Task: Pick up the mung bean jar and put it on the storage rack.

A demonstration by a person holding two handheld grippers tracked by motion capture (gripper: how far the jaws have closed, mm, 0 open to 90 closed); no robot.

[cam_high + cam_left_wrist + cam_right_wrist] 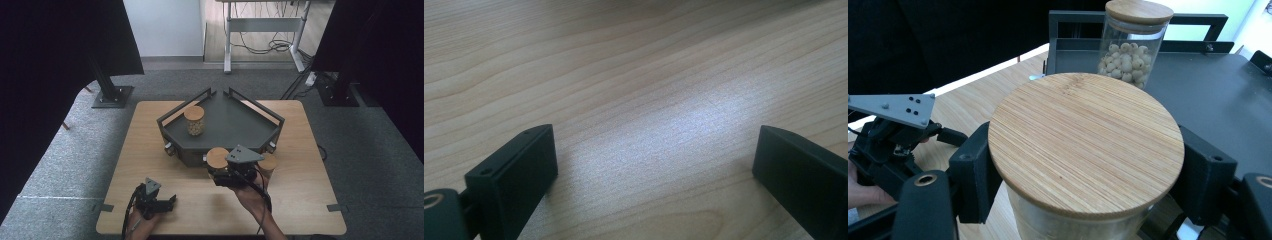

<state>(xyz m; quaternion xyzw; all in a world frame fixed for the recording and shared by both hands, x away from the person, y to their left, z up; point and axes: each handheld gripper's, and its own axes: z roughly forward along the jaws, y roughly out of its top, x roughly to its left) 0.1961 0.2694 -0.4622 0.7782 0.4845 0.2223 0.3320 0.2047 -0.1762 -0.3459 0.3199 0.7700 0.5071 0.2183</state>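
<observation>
While my right gripper (pixel 218 172) clamps its two black jaws on the glass body of a jar (pixel 1086 150) just under its round wooden lid, that jar sits at the front edge of the dark tray (pixel 230 127), near the middle of the wooden table (pixel 150 150). Seen from my right gripper view, the lid lies flat and the jaws press on the glass from either side, so the grip is firm. A second jar (pixel 194 120), also with a wooden lid and holding pale round beads, stands upright on the tray toward its back left part, well apart from the one I hold. A third wooden lid (pixel 268 163) shows just to the right of my right gripper, partly hidden behind it, so I cannot tell what is below it. My left gripper (pixel 167 202) rests low over the table near its front left corner, well away from the tray; its jaws stand wide apart with nothing but bare wood grain between them.
</observation>
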